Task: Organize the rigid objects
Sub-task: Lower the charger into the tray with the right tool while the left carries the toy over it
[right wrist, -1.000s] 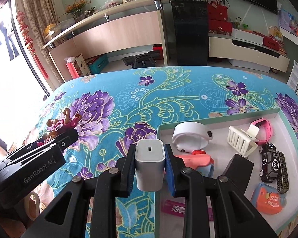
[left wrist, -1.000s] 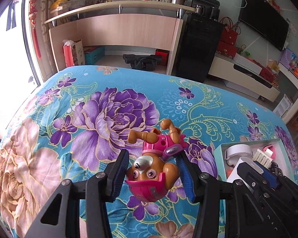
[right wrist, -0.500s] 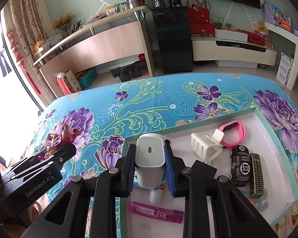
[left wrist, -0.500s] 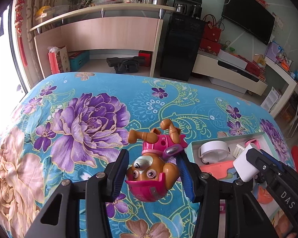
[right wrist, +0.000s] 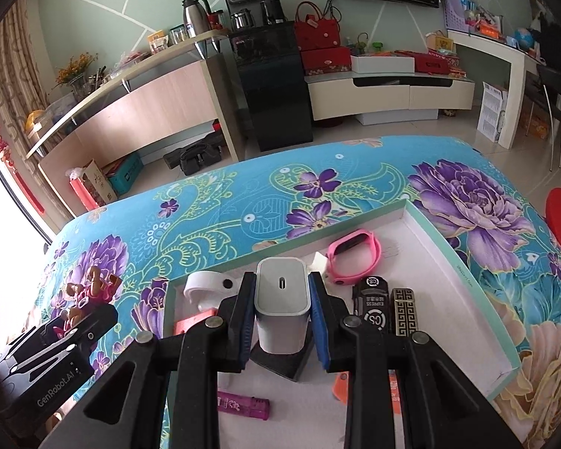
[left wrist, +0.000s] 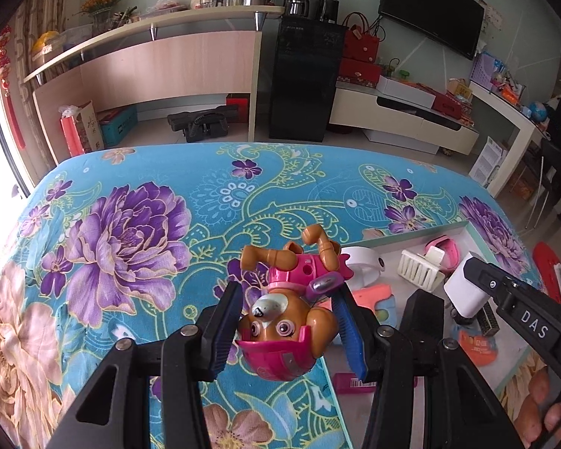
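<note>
My left gripper [left wrist: 286, 321] is shut on a brown toy dog in pink gear [left wrist: 288, 318], held upside down above the flowered cloth just left of the box. My right gripper [right wrist: 282, 310] is shut on a white charger block [right wrist: 282, 308] and holds it over the middle of the shallow white box [right wrist: 463, 280]. The charger [left wrist: 463, 293] and the right gripper also show at the right of the left wrist view. The toy dog [right wrist: 89, 290] and the left gripper show at the left of the right wrist view.
The box holds a pink watch band [right wrist: 353, 256], a white band [right wrist: 205, 284], a white hair claw [left wrist: 417, 269], a black toy car [right wrist: 372, 307], a patterned lighter [right wrist: 404, 312], a purple lighter [right wrist: 243, 404] and orange pieces. The flowered cloth [left wrist: 138, 224] covers the table.
Both grippers have moved to the right with their loads. The right gripper has carried the charger from the box's left edge to over its middle. The toy dog has neared the box's left edge.
</note>
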A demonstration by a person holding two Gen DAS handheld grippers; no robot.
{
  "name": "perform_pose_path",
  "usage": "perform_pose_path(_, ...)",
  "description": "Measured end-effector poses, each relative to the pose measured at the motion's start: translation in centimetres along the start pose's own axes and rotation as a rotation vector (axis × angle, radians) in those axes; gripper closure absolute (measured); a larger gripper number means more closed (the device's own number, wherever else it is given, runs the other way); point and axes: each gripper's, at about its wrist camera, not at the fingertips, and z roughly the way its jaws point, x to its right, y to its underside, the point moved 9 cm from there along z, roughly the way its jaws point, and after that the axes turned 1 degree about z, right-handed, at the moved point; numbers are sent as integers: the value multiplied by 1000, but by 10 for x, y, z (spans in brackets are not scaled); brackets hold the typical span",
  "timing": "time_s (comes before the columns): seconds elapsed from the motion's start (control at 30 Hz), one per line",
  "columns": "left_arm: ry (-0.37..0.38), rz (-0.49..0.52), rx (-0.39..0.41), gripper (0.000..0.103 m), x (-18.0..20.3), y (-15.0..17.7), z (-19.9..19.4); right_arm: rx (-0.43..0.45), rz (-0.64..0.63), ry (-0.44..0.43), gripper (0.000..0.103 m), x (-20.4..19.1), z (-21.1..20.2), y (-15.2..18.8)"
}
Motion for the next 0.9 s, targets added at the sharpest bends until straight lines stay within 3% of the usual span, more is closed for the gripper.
perform_pose_path(0.23,39,90,-62,50,38,16,12,-77,15,52,75,18,15,13)
perform_pose_path(0.47,44,155,-129,50,65,41,21,-82,7,41,75,19,13,18)
perform_pose_path(0.9,52,173,-179,50,75,55,31,-130,9,57,75,28,19,28)
